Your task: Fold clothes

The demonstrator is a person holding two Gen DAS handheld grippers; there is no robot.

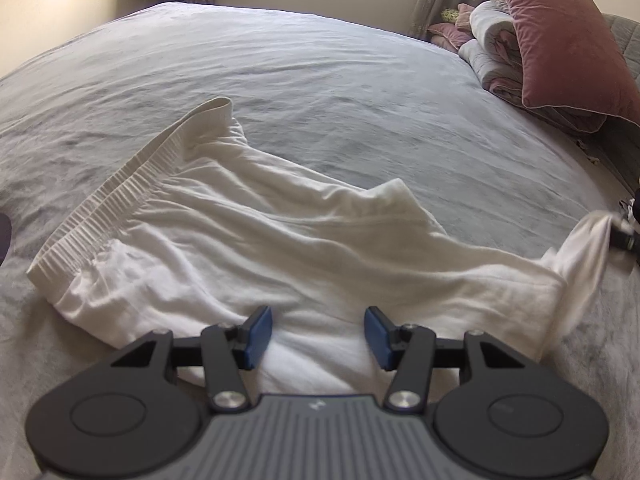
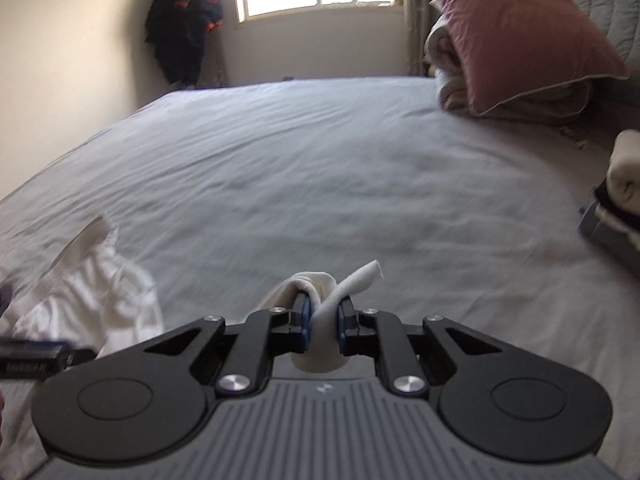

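1. Left wrist view: my left gripper (image 1: 318,338) hovers with jaws spread wide, empty, above the white shorts (image 1: 256,240) lying crumpled toward the near edge of the grey bed (image 1: 320,80); waistband at left, one leg drawn out rightward.
2. Right wrist view: my right gripper (image 2: 324,322) is clenched on a shorts leg hem; pink pillow (image 2: 516,36) at the far right corner.

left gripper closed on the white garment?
No, the left gripper is open, its blue pads apart over the white garment, gripping nothing.
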